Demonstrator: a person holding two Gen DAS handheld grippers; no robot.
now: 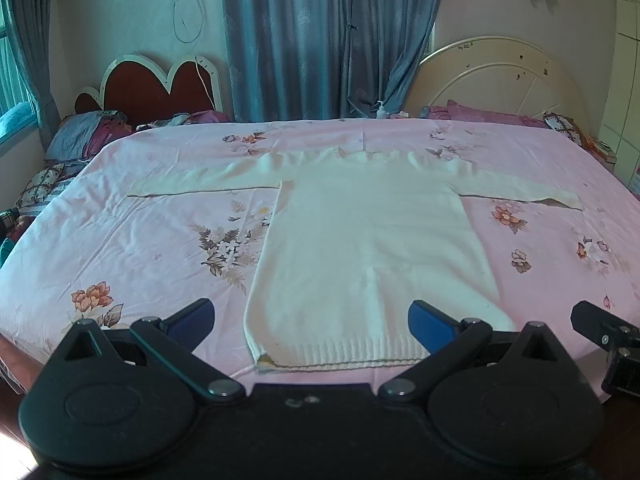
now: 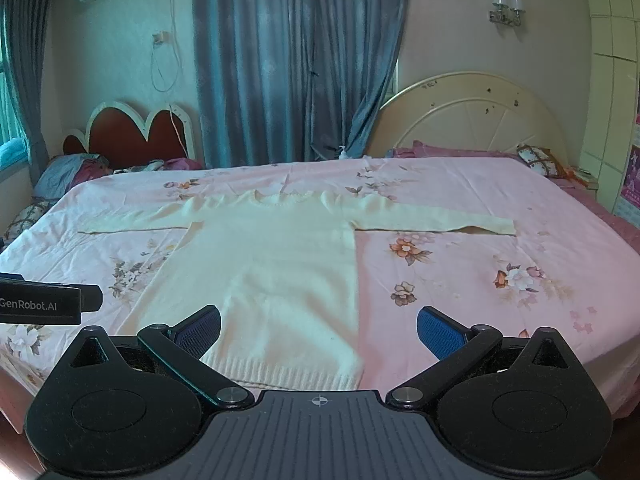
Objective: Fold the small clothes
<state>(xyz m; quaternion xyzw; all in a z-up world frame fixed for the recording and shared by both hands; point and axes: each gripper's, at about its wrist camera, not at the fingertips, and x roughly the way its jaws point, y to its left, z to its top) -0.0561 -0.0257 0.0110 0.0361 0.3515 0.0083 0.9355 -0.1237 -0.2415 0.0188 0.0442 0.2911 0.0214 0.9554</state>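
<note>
Both grippers hang released at the near hem of the sweater (image 1: pixel 372 240), which lies flat on the bed (image 1: pixel 120 248), long axis running away; left gripper (image 1: pixel 312 322) straddles its near-left corner, right gripper (image 2: pixel 318 330) its near-right.

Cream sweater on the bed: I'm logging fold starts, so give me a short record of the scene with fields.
garment: cream knit sweater, long sleeves
lay: flat, unfolded, both sleeves spread sideways, ribbed hem nearest the cameras
surface: pink floral bedsheet
left gripper: open, holding nothing, at the hem's left corner
right gripper: open, holding nothing, at the hem's right corner
contact: cannot tell whether any finger touches the knit
folds done: none visible
</note>
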